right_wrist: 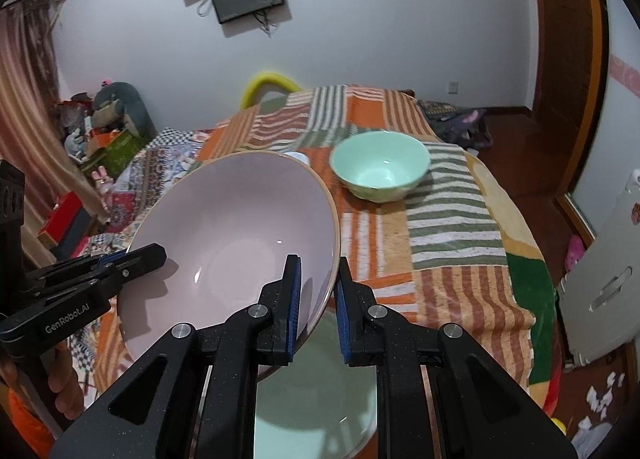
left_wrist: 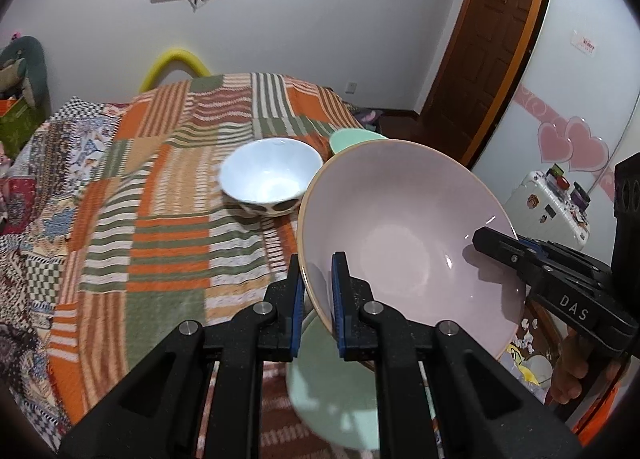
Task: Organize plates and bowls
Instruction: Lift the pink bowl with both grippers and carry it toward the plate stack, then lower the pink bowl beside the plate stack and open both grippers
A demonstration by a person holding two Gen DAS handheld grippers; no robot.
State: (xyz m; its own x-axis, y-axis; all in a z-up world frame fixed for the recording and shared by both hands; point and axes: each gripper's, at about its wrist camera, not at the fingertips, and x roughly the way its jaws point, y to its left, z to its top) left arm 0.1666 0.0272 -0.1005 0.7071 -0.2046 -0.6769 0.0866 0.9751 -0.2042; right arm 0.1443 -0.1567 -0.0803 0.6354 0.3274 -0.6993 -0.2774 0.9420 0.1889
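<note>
Two hand-held tools lift a wide pink bowl clear of a table draped in a striped patchwork cloth, each clamped on an opposite stretch of its rim. The left tool pinches the near-left edge with one pad inside and one outside; the right tool grips the opposite edge the same way. The bowl hangs tilted in the air, directly above a pale green plate on the cloth. Farther back stand a white bowl with dark spots on its outside and a green bowl, well apart from the lifted piece. Glazed and glossy, the pink bowl looks rigid, fairly heavy, slippery and breakable, so a two-sided rim hold seems the safest purchase; a one-sided grip would likely let it swing or slide.
</note>
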